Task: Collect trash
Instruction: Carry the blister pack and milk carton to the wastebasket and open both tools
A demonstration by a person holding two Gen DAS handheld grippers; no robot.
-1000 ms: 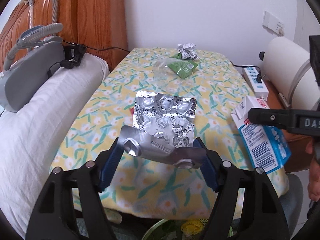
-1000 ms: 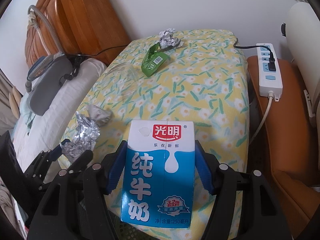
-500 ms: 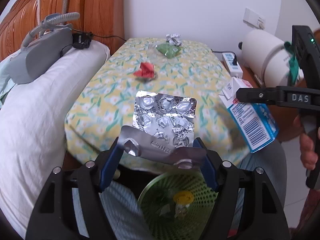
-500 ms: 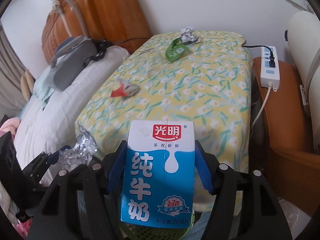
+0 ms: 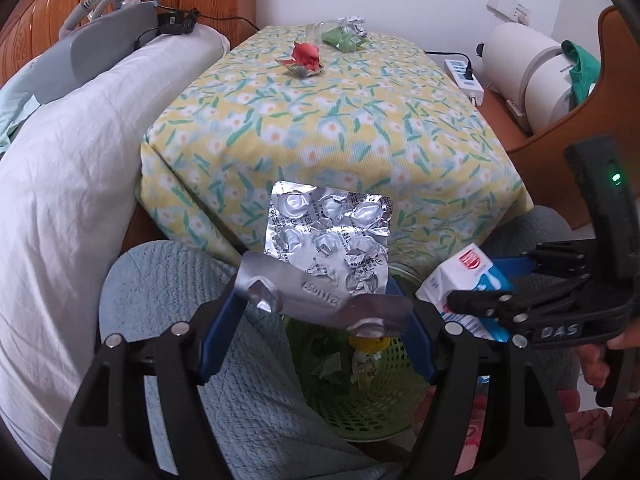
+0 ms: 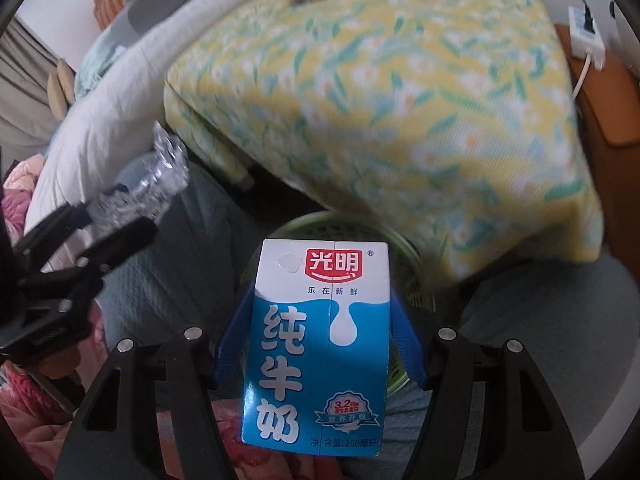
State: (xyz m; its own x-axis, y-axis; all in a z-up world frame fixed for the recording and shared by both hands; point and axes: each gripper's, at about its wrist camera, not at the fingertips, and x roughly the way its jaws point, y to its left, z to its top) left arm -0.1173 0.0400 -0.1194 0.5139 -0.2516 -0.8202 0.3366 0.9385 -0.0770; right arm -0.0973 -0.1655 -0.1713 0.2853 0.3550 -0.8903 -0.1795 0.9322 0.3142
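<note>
Both grippers loaded. Left gripper [image 5: 316, 316] has its blue fingers [image 5: 218, 334] clamped on a spent foil blister pack [image 5: 326, 248], bent at the grip line. Right gripper [image 6: 316, 336] pinches a blue-white milk carton [image 6: 320, 344], upright, squeezed by its sides. Green mesh basket [image 5: 360, 396] sits directly under both, between the knees, some scraps already in it. To drop clean: centre each item over the basket rim [image 6: 404, 240] first, lower slightly, then open the jaws; the light foil may stick or flutter. Red wrapper [image 5: 306, 58] and green packet [image 5: 346, 38] remain on the floral table [image 5: 340, 120].
</note>
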